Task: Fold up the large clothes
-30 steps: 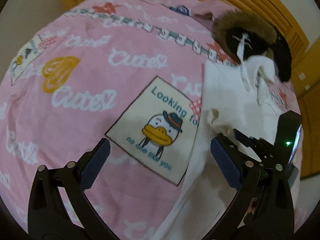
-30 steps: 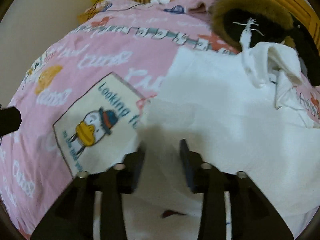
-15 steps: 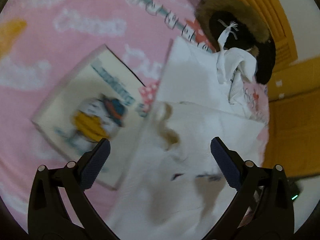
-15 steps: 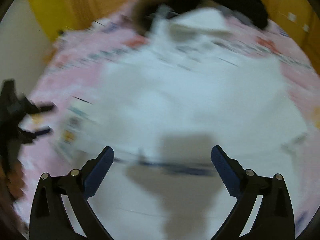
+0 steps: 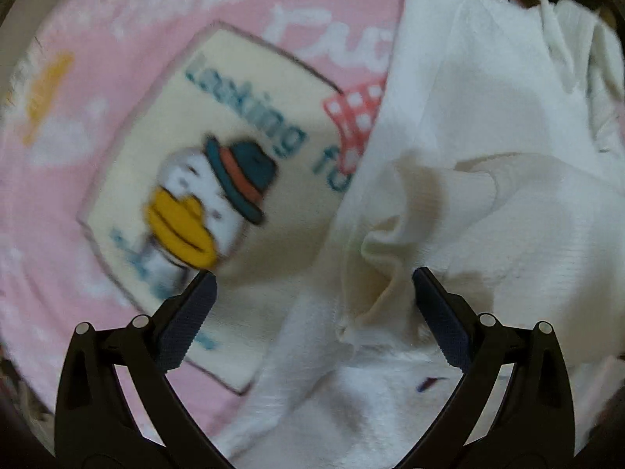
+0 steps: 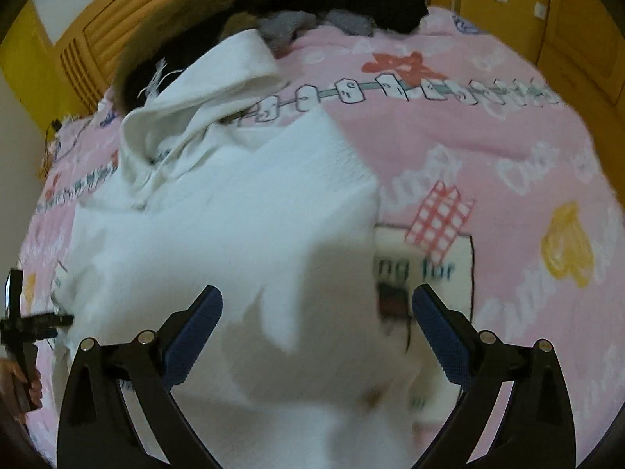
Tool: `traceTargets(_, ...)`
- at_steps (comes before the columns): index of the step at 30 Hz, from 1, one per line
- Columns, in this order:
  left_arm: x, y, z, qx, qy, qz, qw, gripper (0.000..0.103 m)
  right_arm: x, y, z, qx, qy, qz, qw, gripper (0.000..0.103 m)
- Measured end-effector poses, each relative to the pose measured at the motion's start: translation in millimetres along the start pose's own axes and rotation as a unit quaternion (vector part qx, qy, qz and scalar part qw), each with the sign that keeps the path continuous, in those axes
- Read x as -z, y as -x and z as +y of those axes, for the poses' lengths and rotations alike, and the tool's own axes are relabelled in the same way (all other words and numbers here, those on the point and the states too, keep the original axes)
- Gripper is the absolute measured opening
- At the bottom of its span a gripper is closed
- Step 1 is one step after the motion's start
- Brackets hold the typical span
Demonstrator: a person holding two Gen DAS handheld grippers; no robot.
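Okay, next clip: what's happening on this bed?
A person is folding a white hoodie on a pink blanket, with a hand-held gripper in each hand. Both are open and hold nothing. The right gripper, whose jaws have just opened, is above the hoodie's near part. The left gripper points down at a bunched cuff, beside the blanket's duck patch.

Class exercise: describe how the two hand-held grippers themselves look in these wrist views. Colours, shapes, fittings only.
Both look alike. The left hand-held gripper has two black, angled fingers with triangular cut-outs, silver round pins at the joints, and dark blue textured pads. The right hand-held gripper matches, with brighter blue pads. No cables or sleeves show.
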State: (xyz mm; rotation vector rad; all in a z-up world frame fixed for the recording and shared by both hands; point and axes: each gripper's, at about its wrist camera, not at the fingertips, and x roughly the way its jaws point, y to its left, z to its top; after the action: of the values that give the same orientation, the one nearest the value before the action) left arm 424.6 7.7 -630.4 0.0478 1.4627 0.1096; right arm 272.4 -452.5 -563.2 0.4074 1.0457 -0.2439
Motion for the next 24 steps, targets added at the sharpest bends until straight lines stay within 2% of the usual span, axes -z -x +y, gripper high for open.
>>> traceTargets(3,3,9,-13,-0.058,-0.016,-0.02,0.998,0.098,-8,-43,-21,-0.066,-0.035,0.062,0.995,0.095)
traceTargets(5,7,15,-23,-0.09,-0.023,-0.031,0.9952,0.098,5,-72,-20,-0.117,-0.05,0.112,0.986,0.095)
traceTargets(7,9,27,-35,-0.102,-0.025,-0.05,0.9932,0.098,16,-77,-9,-0.117,-0.024,0.117,0.986,0.095)
traceTargets(9,10,45,-45,-0.047,-0.006,-0.071,0.9963,0.098,24,-68,6,-0.111,0.035,0.097,0.988,0.095)
traceTargets(11,7,51,-47,0.007,0.003,-0.062,0.998,0.098,27,-56,4,-0.13,0.035,0.084,0.987,0.095)
traceTargets(14,-11,40,-43,0.073,0.039,-0.003,0.9965,0.098,30,-43,-21,-0.164,-0.033,0.077,0.983,0.095)
traceTargets(15,-15,39,-36,0.104,0.051,0.008,0.9932,0.098,33,-38,-29,-0.174,-0.053,0.074,0.98,0.095)
traceTargets(16,-19,41,-32,0.119,0.053,0.008,0.9915,0.098,35,-33,-37,-0.181,-0.071,0.072,0.978,0.095)
traceTargets(20,-43,47,-18,0.102,0.032,-0.001,0.9942,0.098,48,-13,-57,-0.188,-0.106,0.063,0.974,0.095)
traceTargets(24,-65,10,-13,0.138,0.041,0.07,0.9871,0.098,59,1,-62,-0.181,-0.11,0.048,0.976,0.095)
